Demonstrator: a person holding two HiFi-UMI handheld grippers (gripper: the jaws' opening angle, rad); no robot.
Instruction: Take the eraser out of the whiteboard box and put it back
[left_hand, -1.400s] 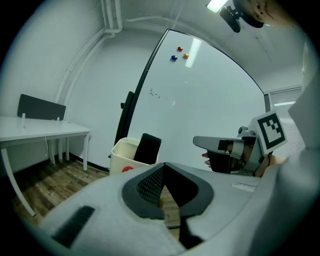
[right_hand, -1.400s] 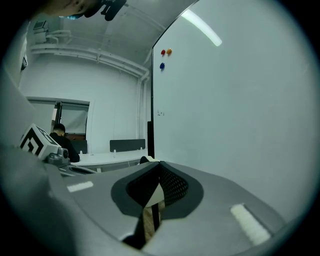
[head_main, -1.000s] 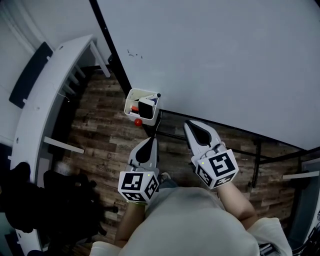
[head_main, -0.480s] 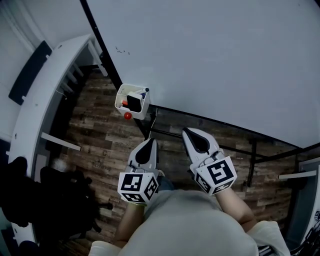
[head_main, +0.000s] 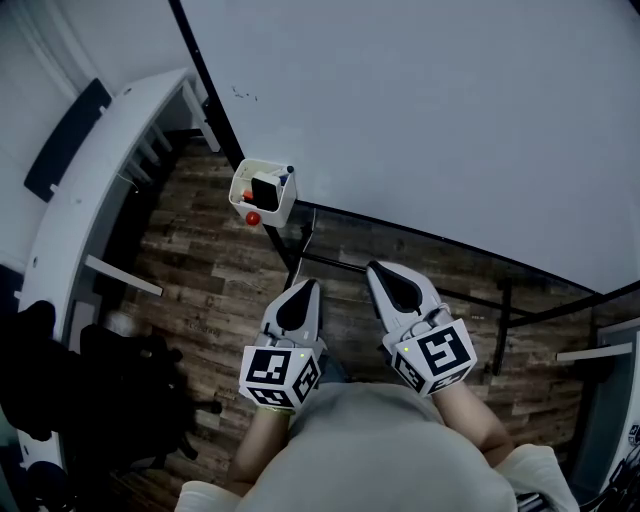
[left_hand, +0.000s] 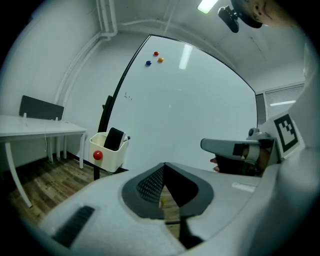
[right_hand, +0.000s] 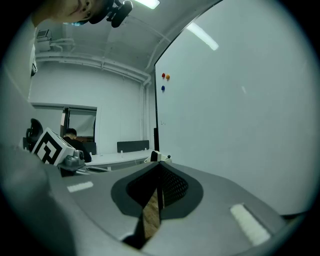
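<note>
The black, flat rectangular eraser (head_main: 264, 190) stands on its end inside the small white plastic box (head_main: 240, 192), so it lies where the task wants it at the close. The same scene would also fit a moment when it waits to be lifted out, and the pictures do not settle which. Its upper part rises above the rim, and I judge this gives the jaws an edge to take hold of. A marker with a dark cap (head_main: 287, 177) leans beside it in the box, and a small red round knob (head_main: 252, 218) sits on the box's front wall. The box hangs at the lower left corner of the big white whiteboard (head_main: 420, 110), probably so that the tools are close to whoever writes there. In the left gripper view three little round magnets (left_hand: 155, 53) sit high on the board. Both grippers are held near the person's body above the brown wooden plank floor (head_main: 200, 270), well apart from the box. The left gripper (head_main: 307, 287) has its jaws pressed together at the tips with nothing between them. The right gripper (head_main: 377, 270) is closed and empty in the same way. A white desk (head_main: 100, 170) stands at the left.
</note>
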